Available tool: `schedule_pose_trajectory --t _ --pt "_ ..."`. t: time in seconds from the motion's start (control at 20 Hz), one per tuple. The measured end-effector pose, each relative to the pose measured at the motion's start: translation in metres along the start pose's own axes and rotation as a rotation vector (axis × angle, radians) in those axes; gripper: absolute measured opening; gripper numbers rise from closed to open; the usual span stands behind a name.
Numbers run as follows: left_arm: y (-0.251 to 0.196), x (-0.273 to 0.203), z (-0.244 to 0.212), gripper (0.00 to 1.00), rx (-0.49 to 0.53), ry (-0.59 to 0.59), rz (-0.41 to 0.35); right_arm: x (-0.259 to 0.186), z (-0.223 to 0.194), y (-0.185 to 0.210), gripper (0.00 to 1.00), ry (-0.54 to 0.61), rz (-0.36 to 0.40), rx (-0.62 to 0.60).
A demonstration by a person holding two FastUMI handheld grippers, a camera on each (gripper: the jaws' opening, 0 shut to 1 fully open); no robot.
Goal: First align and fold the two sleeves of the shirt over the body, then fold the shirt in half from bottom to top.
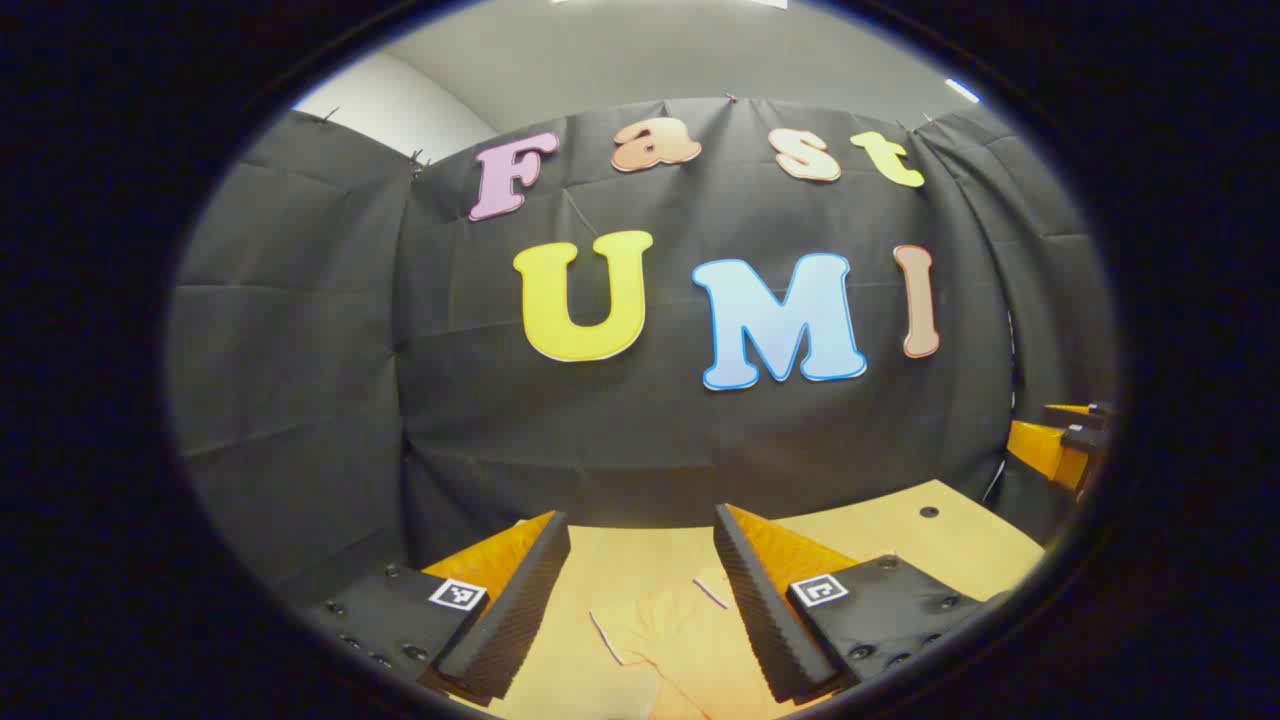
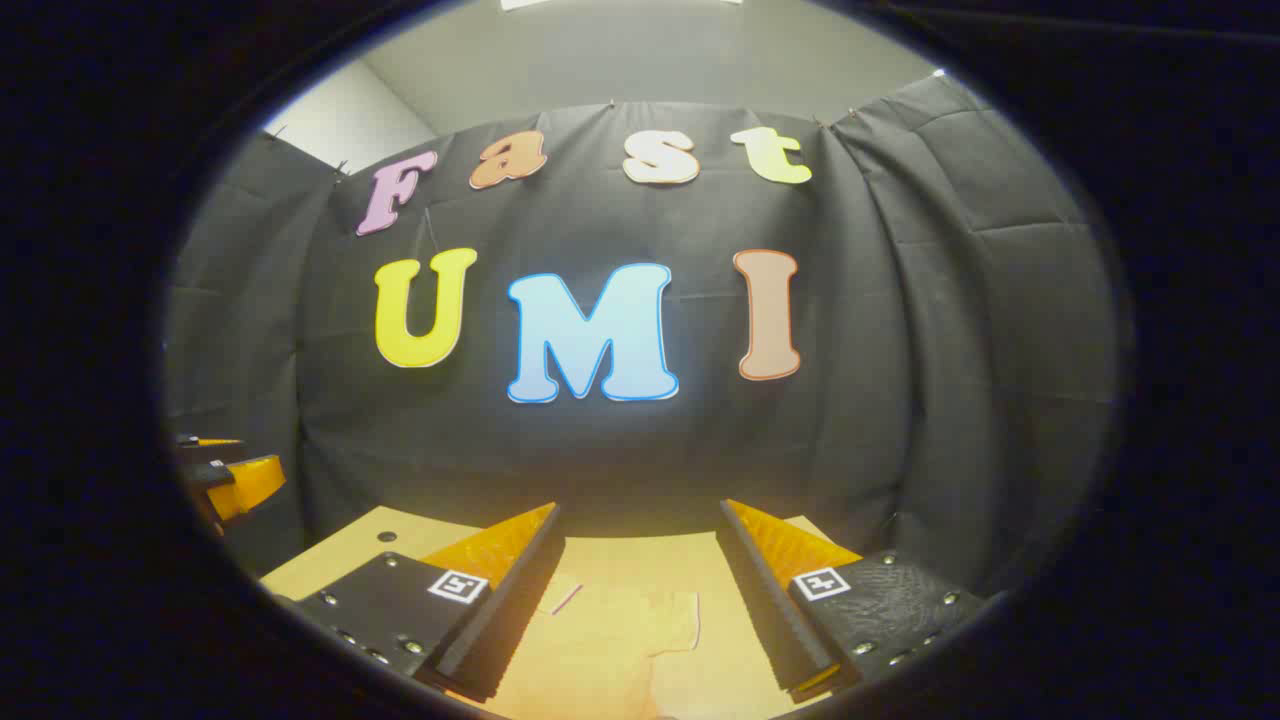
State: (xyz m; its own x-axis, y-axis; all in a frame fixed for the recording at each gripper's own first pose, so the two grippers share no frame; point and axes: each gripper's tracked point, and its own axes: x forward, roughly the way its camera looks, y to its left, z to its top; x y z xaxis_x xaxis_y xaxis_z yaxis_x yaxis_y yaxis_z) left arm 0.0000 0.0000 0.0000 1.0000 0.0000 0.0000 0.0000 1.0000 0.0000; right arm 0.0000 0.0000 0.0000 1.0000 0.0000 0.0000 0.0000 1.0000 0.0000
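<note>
Left gripper view: table across the lower part, pale wood, backed by the dark cloth wall. Shirt spread flat on the table, same pale tone, near edge cut off; sleeve cuff with a thin stripe just left of centre. Left gripper held above the shirt, fingers spread wide, nothing between them. Other gripper at the far right edge, apart from the cloth.

Right gripper view: table again, shirt lying between the spread fingers, short sleeve edge at centre right. Right gripper wide open, clear of the fabric, empty.

Step in hand, by judgement: start of the sleeve fold; no fold visible yet. Next move likely: lower each gripper to its sleeve, pinch the outer edge, carry inward over the body. Risk: catching both layers of fabric, or uneven sleeve alignment.
</note>
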Motion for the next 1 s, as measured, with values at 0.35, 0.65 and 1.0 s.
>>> schedule_pose_trajectory --t 0.35,0.65,1.0 --pt "-0.004 0.004 -0.003 0.94 -0.016 0.016 -0.013 0.008 -0.005 -0.003 0.95 0.03 -0.008 -0.002" --pt "-0.004 0.007 -0.001 0.94 -0.008 0.013 -0.015 0.021 -0.014 -0.005 0.96 0.05 0.0 -0.008" --pt "-0.004 0.008 -0.003 0.94 -0.005 0.025 -0.022 0.051 -0.06 -0.016 0.95 0.171 0.004 -0.009"
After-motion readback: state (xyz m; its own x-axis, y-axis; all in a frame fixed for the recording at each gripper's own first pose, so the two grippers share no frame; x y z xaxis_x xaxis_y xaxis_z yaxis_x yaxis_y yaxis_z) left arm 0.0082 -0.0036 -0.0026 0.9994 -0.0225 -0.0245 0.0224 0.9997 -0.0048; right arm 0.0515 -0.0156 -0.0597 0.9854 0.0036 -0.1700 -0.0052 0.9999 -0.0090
